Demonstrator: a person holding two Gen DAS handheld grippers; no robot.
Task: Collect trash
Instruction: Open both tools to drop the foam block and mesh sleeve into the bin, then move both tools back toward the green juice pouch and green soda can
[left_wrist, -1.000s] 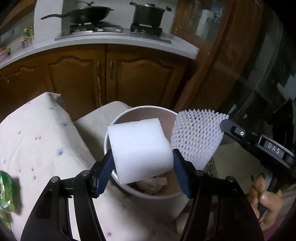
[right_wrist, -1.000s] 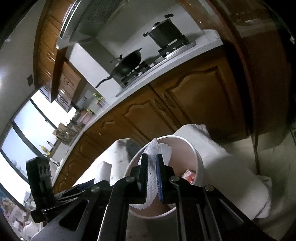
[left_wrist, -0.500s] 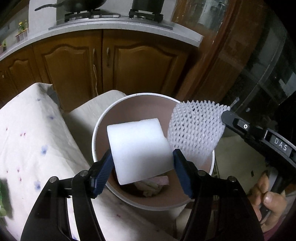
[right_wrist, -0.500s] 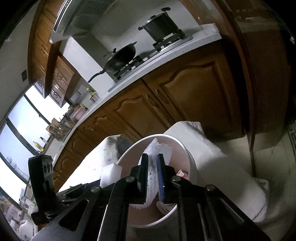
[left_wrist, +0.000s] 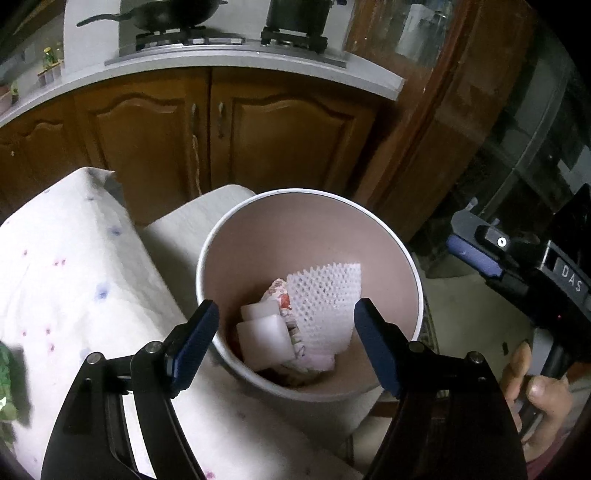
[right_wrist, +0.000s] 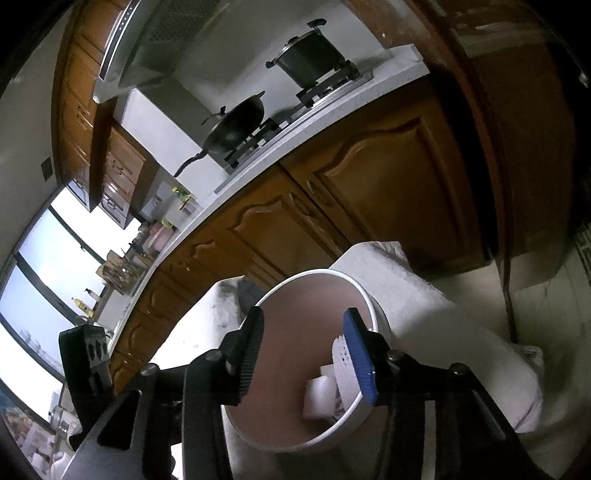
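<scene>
A round white bin (left_wrist: 402, 251) with a pinkish inside stands beside a cloth-covered table. In it lie a white foam block (left_wrist: 264, 338), a white foam net (left_wrist: 325, 299) and a printed wrapper (left_wrist: 279, 291). My left gripper (left_wrist: 286, 339) is open and empty just above the bin's near rim. My right gripper (right_wrist: 306, 354) is open and empty over the bin (right_wrist: 380, 317); the foam block (right_wrist: 319, 397) and net (right_wrist: 341, 360) show below it. The right gripper also shows at the right of the left wrist view (left_wrist: 476, 254).
A white cloth with small coloured spots (left_wrist: 66, 280) covers the table at the left. A green item (left_wrist: 7, 373) lies at its left edge. Brown cabinets (left_wrist: 221, 129) and a counter with a wok (left_wrist: 173, 14) and pot stand behind. A hand (left_wrist: 535, 391) holds the right gripper.
Both grippers have opened. The foam block dropped from my left gripper and the foam net dropped from my right gripper; both now lie in the bin.
</scene>
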